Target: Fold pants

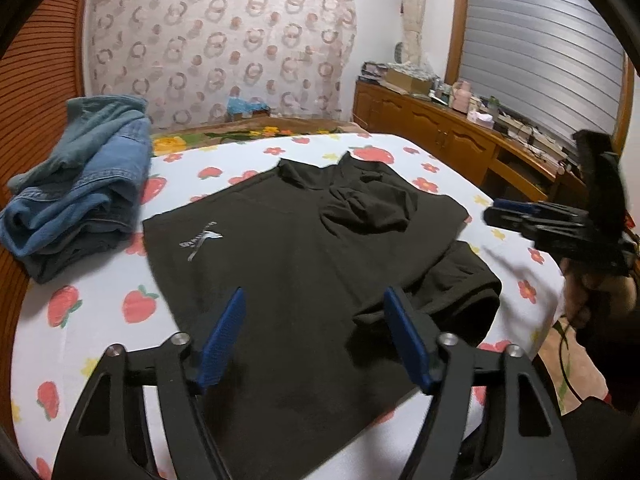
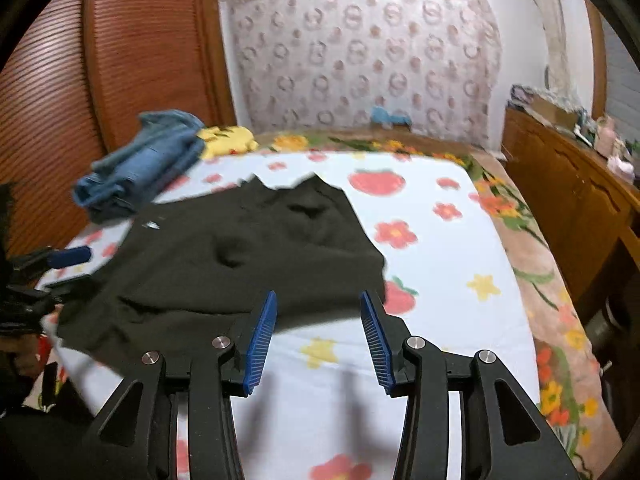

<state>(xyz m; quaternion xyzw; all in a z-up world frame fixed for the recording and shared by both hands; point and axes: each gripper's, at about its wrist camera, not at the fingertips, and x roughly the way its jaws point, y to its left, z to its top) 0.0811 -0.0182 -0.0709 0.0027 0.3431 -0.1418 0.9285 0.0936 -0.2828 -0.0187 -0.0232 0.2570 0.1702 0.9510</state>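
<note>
The black pants (image 1: pixel 304 248) lie partly folded and rumpled in the middle of the bed (image 1: pixel 100 320), a folded pile of jeans (image 1: pixel 80 200) beside them on the far left. Both tongs hang apart and empty, the left tongs (image 1: pixel 312 332) over the near cloth and the right tongs (image 2: pixel 318 332) just off its right edge. I would pinch both layers squarely at matching corners and smooth the bunched far end before folding; no containers are seen on the bed.

Dim indoor light, fisheye warp, motion blur
</note>
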